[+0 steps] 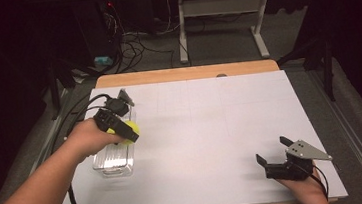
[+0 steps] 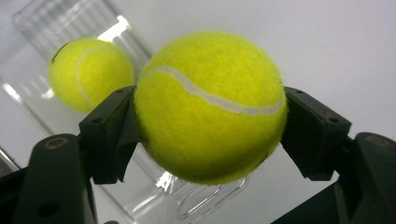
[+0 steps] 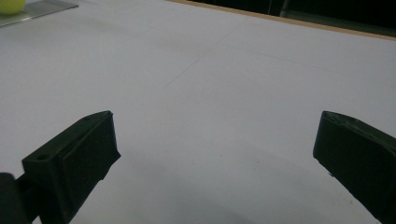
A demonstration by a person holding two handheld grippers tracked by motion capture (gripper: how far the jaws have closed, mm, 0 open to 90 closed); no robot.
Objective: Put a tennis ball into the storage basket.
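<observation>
My left gripper (image 1: 129, 132) is shut on a yellow tennis ball (image 1: 133, 128) and holds it just above the right side of a clear plastic container (image 1: 114, 163) at the table's left. In the left gripper view the black jaws squeeze the held ball (image 2: 210, 107) from both sides. A second tennis ball (image 2: 88, 72) lies inside the clear container (image 2: 56, 23) behind it. My right gripper (image 1: 272, 149) rests near the front right of the table, open, with nothing between its jaws in its own view (image 3: 215, 144).
A white sheet (image 1: 212, 129) covers the table, and a wooden edge (image 1: 186, 73) runs along the far side. The left gripper's cable (image 1: 77, 112) trails off the table's left edge. The container's corner (image 3: 42, 9) sits far off in the right gripper view.
</observation>
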